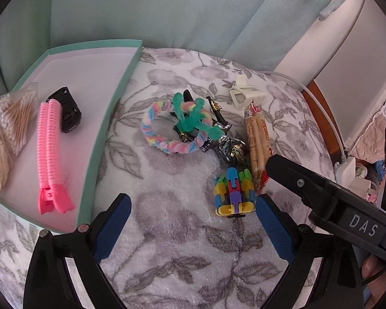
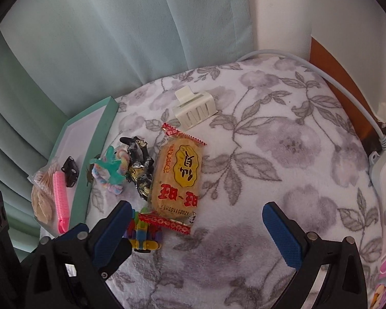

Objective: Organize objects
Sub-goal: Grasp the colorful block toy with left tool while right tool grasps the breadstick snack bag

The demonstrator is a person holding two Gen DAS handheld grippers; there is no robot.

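1. Left wrist view: the left gripper (image 1: 193, 221) has its jaws wide open and holds nothing. It hangs over the flowery blanket (image 1: 172, 244).
2. Right wrist view: the right gripper (image 2: 196, 231) is wide open too, with nothing in it. Its left blue finger (image 2: 113, 231) is just beside the block toy (image 2: 144, 237).
3. In the left view, the block toy (image 1: 233, 193) sits at about 1 o'clock from the middle of the left gripper, close to the right blue finger (image 1: 275, 229).
4. The snack pack (image 2: 177, 175) lies touching the block toy, at about 11 o'clock from the middle of the right gripper.
5. The green tray (image 1: 113, 118) is at about 10 o'clock in the left view. It already holds a pink hair clip (image 1: 50, 154), a bag of cotton swabs (image 1: 12, 118) and a small black thing (image 1: 68, 110).
6. Still out on the blanket are a fluffy ring (image 1: 162, 131), a green stretchy toy (image 1: 193, 118), a dark toy figure (image 2: 140, 170) and a white clip (image 2: 195, 108).
7. I think the block toy is light and hard, with bumpy sides. Squeezing it across its two long sides should work best.
8. I think the snack pack is light, and its wrapper looks slippery. What is inside might break, so hold it softly around the middle.
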